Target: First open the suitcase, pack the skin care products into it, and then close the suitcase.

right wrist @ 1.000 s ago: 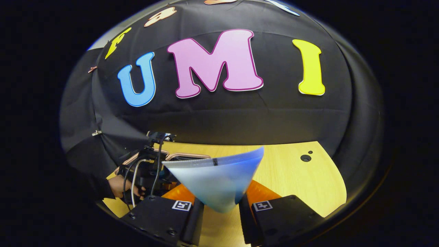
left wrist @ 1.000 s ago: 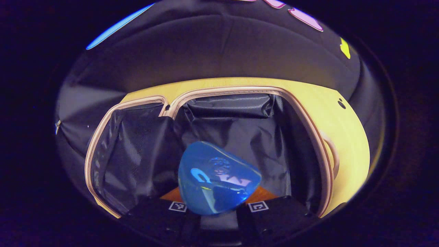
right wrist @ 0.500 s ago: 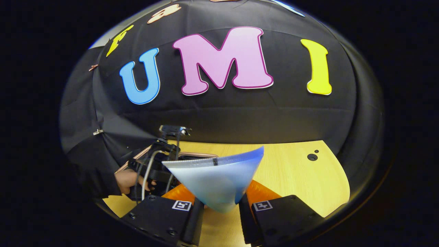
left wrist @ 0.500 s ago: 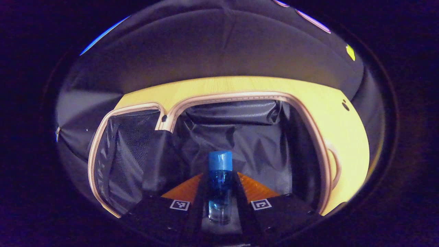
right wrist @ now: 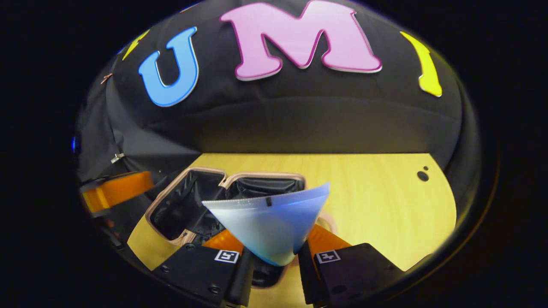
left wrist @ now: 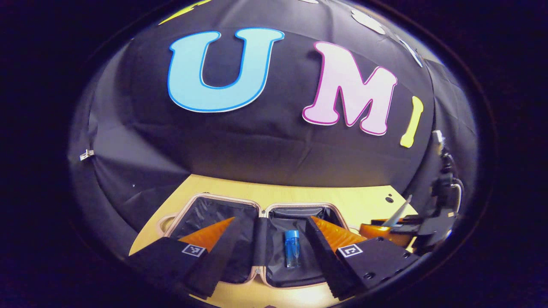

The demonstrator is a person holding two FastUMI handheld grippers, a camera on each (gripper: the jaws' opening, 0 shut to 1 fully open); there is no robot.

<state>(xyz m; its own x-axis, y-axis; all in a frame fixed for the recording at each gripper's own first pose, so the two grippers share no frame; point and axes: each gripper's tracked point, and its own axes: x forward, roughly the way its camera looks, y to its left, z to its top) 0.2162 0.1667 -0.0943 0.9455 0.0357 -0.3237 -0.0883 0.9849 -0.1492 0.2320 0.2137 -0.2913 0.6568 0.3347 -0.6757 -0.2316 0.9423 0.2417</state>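
Observation:
The suitcase (left wrist: 214, 197) lies open on the wooden table, black-lined, with a pale pink rim. A small blue bottle (left wrist: 292, 253) lies flat in its right half, touching neither finger. My left gripper (left wrist: 272, 219) stands open above it, fingers spread wide, nothing between them. In the right gripper view, my right gripper (right wrist: 270, 246) is shut on a pale blue tube (right wrist: 269, 222), crimped end up, just in front of the suitcase (right wrist: 201, 170). The left gripper view shows that tube (left wrist: 398, 211) at the far right edge.
The light wooden table (right wrist: 368, 201) stretches to the right of the suitcase, with two small dark holes (right wrist: 423, 175) near its far corner. The other gripper (right wrist: 115, 190) shows at the left edge of the right gripper view. Black cloth closes the back.
My left gripper let go of the blue bottle, opened and drew back up and away from the suitcase. My right gripper carried the tube closer to the suitcase.

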